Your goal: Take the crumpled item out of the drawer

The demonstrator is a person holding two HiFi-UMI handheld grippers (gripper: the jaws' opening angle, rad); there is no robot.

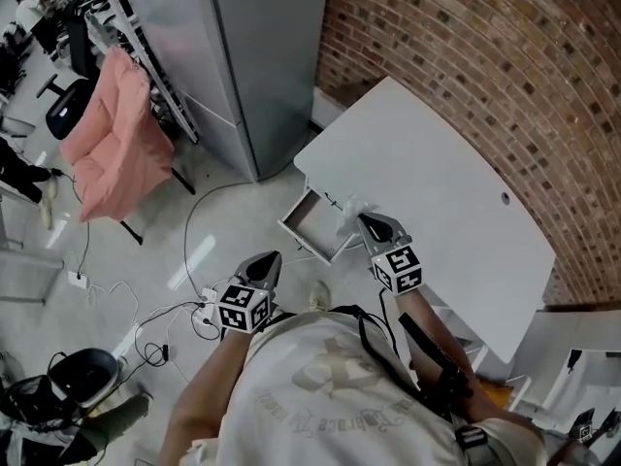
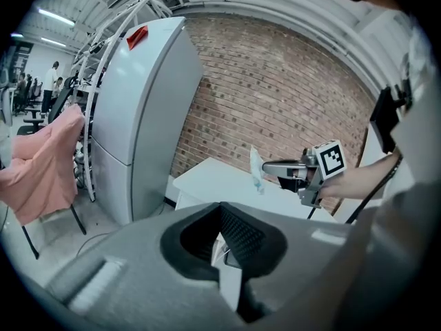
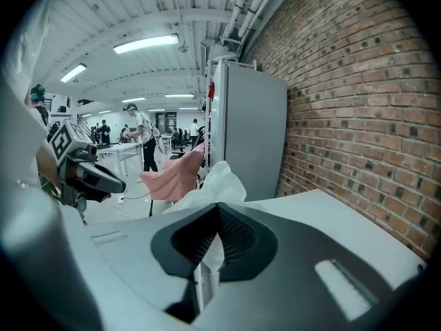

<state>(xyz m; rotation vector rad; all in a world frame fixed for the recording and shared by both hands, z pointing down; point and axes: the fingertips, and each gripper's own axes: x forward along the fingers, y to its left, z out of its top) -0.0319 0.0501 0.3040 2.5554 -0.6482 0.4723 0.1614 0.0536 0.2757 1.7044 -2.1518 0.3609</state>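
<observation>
white translucent crumpled item [image 1: 350,212] upright in the right tongs [image 1: 365,220], by the open drawer [image 1: 312,223]

In the head view the right gripper [image 1: 362,221] covers the lower part of the crumpled item [image 1: 347,210], and the inside of the drawer [image 1: 309,223] is too small to read. In the right gripper view this gripper's body hides the item's lower end. The far people [image 3: 141,140] are too small to tell.

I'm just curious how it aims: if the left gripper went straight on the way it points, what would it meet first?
Most likely the open drawer of the white table, just ahead of the left gripper; nothing else shows between them, though depth is hard to judge.
</observation>
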